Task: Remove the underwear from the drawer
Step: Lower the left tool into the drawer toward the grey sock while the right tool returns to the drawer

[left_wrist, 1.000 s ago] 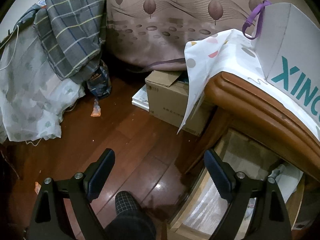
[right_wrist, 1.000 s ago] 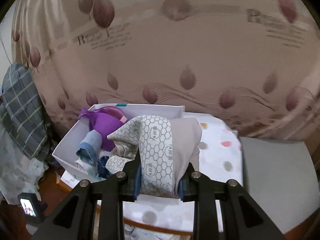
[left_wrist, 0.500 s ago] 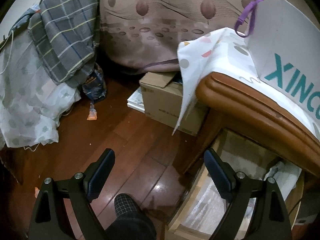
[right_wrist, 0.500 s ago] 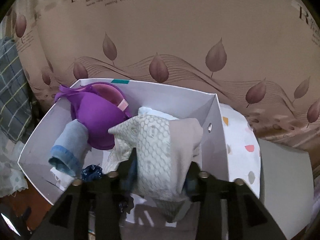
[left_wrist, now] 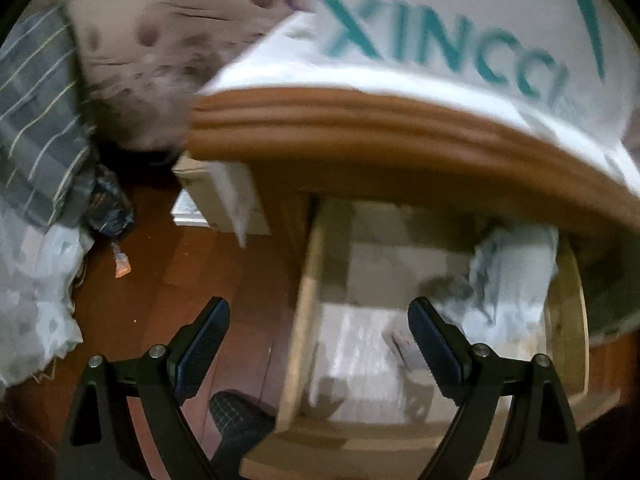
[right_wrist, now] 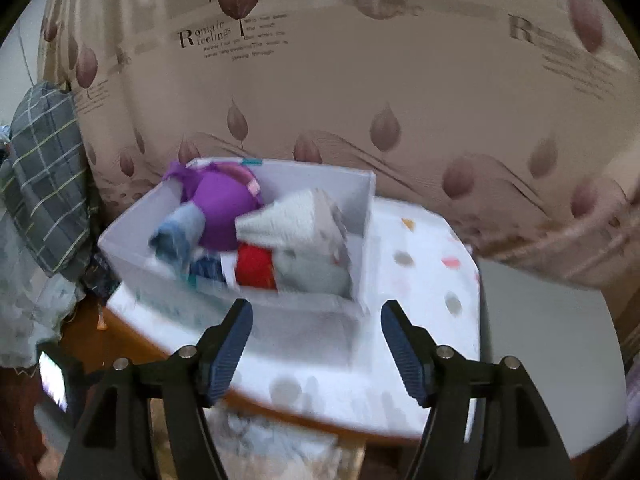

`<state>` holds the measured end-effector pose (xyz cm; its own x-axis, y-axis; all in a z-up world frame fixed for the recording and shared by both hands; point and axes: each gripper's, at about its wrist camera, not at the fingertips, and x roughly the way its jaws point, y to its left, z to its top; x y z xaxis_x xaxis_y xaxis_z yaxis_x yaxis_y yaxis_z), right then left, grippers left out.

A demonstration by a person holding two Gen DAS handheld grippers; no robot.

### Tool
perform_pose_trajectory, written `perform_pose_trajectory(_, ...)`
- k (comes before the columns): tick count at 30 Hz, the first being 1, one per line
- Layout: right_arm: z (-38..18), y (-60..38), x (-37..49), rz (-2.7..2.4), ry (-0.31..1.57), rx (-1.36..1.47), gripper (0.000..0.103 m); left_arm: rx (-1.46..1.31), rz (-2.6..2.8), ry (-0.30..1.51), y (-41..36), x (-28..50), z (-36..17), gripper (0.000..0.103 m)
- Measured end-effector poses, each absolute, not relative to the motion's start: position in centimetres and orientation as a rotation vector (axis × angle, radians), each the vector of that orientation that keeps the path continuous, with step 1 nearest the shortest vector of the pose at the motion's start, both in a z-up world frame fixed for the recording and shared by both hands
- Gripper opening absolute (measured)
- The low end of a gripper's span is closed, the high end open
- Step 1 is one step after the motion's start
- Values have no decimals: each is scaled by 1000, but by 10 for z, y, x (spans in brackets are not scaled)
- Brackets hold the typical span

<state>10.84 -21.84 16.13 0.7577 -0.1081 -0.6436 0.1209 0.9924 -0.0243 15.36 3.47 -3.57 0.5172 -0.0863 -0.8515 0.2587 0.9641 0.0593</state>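
where clothes fill box (right_wrist: 362,216), drawer (left_wrist: 304,312) open

Left wrist view looks steeply down into open drawer (left_wrist: 400,320), right wrist view faces white box (right_wrist: 360,216), both sharing it

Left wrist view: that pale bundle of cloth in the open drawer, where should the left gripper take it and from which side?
Judging by its pose, pinch the crumpled upper folds of the pale cloth bundle, coming from above. It lies bunched by the right wall of the open drawer, so a sideways approach looks blocked there. The left gripper is open, nothing between its jaws.
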Motion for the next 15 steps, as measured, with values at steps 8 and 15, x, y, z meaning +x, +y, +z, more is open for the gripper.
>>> perform_pose_trajectory(8,84,-239,42,-162,764,52,68,289,-382,1112,-7,140,-65,89)
perform_pose_trajectory(15,17,-265,27,-188,790,242,68,396,-431,1248,-41,152,-94,87)
